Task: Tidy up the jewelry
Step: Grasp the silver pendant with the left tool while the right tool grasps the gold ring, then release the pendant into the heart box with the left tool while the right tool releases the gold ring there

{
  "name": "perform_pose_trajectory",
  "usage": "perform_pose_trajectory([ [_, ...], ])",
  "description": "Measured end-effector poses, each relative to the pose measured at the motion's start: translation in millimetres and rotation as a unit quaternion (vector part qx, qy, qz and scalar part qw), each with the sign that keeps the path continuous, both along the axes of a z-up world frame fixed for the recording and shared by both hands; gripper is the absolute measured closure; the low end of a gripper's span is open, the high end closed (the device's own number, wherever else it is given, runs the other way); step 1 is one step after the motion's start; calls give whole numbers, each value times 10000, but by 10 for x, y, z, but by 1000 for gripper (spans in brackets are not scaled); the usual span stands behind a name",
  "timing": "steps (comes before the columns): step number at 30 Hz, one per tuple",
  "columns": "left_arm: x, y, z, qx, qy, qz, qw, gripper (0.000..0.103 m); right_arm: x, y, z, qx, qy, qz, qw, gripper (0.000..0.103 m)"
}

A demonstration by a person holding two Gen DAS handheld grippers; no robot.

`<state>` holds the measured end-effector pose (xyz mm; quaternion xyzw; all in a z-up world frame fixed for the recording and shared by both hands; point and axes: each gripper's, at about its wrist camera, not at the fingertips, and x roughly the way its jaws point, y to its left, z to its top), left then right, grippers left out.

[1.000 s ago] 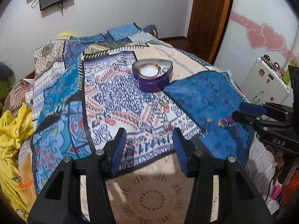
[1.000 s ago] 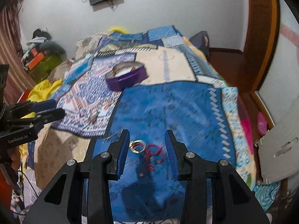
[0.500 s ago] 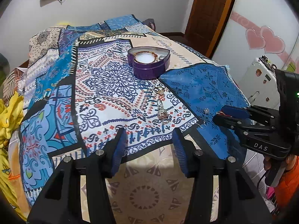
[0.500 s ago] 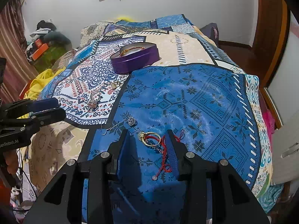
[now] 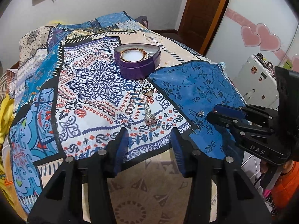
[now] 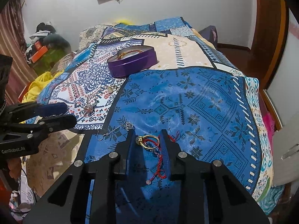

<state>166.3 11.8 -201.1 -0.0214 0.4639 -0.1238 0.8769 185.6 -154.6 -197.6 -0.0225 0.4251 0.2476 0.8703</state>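
Left wrist view: we find the left gripper (image 5: 149,140) with its fingers spread apart and holding nothing, poised over the near edge of the bedspread (image 5: 89,85). A purple heart-shaped tin (image 5: 138,61) sits toward the bed's middle, a gold bracelet (image 5: 130,53) inside. A gold ring (image 5: 148,91) and a jewelled ring (image 5: 150,118) lie nearer.

Right wrist view: we record the right gripper (image 6: 148,140) parted, its fingers flanking a gold band (image 6: 148,141) tangled with a red cord bracelet (image 6: 158,163) near the bedspread's front edge. An earring (image 6: 116,129) lies just left.
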Motion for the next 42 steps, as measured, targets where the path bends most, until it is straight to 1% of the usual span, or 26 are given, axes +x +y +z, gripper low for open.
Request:
perform_pose_trajectory([
  [4,54,-31,-19,64,-40,-2,10000,62,35,-23,51,97,-17,-34,9999,79],
  [8,114,-51,-66,119,-12,-31,9999,67,55,-56,137,116,-153,-94,9998,79],
  [13,204,-56,-126,33,68,-20,10000,77,96,-80,224,140,-280,-150,9994,79],
  [15,227,-55,-140,-15,89,-28,10000,88,120,-89,256,153,-326,-167,9992,79],
  [23,256,-33,-107,-115,2,16,9999,88,219,-39,369,165,-511,-119,9985,79],
  [34,341,113,228,-206,-465,137,9986,88,379,74,518,279,-729,-36,9969,79],
  [42,507,193,453,-220,-801,216,9963,88,520,214,632,355,-898,93,9953,79],
])
